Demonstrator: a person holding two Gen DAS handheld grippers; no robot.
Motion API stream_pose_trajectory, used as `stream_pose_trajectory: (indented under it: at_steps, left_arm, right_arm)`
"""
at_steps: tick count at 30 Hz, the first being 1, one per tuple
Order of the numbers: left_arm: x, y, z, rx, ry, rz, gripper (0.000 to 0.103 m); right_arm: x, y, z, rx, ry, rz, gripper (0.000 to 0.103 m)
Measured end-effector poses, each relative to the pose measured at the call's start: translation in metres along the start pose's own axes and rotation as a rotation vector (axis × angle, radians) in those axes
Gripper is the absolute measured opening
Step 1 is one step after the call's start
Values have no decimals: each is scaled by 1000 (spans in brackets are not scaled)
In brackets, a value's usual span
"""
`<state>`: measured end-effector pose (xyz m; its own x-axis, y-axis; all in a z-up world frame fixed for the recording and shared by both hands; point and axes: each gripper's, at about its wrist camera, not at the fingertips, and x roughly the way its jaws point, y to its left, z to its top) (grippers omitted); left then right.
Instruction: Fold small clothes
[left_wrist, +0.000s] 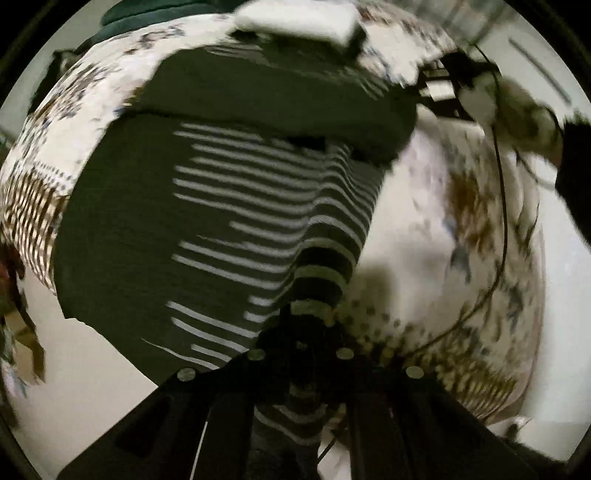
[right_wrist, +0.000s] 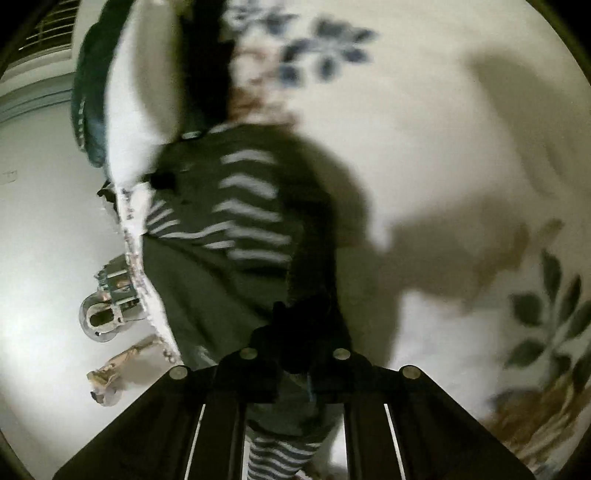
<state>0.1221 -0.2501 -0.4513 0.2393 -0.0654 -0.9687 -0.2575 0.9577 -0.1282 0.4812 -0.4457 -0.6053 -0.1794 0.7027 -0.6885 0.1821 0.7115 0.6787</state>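
Both tools are clamped on the dark striped shirt (left_wrist: 236, 206): left tool (left_wrist: 308, 325) pinching a striped sleeve, right tool (right_wrist: 295, 339) a dark edge. Shirt's spread on the floral bedsheet (left_wrist: 436, 206).

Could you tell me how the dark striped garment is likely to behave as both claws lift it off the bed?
The striped garment will probably be floppy: it already drapes and ripples from the left claw. It seems light, since a pinch by the right claw raises a fold. On the floral bedsheet it should slide rather than roll.
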Motion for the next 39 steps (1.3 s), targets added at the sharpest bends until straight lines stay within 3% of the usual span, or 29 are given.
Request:
stream_pose_trajectory:
  at_steps: [5, 11, 15, 21, 24, 26, 27, 28, 30, 31, 35, 37, 39]
  left_arm:
    - [-34, 73, 12, -168, -73, -76, 5]
    - [-44, 172, 22, -376, -122, -169, 5]
    - [-34, 239, 22, -489, -125, -223, 5]
    - [-18, 303, 30, -482, -130, -251, 5]
    - [4, 331, 30, -489, -80, -281, 10]
    - [22, 348, 24, -515, -30, -284, 13]
    - [33, 361, 17, -543, 0, -286, 21]
    - [40, 372, 9, -573, 25, -282, 27]
    - [44, 391, -8, -629, 55, -271, 35]
    - [43, 398, -15, -647, 61, -266, 41]
    - [32, 407, -26, -635, 65, -271, 46]
    - [27, 397, -20, -574, 58, -276, 55]
    - [26, 387, -11, -519, 54, -265, 55]
  right_arm:
    - [-10, 79, -3, -44, -29, -27, 8]
    - [19, 200, 4, -138, -42, -94, 8]
    - [80, 289, 13, -208, -31, -178, 8]
    - [209, 385, 23, -290, -5, -357, 8]
    - [256, 399, 29, -301, 20, -414, 8]
    - [283, 395, 34, -247, 63, -416, 16]
    - [287, 390, 34, -216, 69, -378, 24]
    - [290, 384, 33, -199, 81, -336, 40]
    - [285, 381, 21, -166, 98, -243, 55]
    - [278, 379, 13, -168, 90, -221, 56]
    - [252, 360, -47, -215, 103, -238, 56]
    - [258, 334, -84, -192, 185, -325, 56]
    - [282, 310, -117, -152, 294, -389, 56]
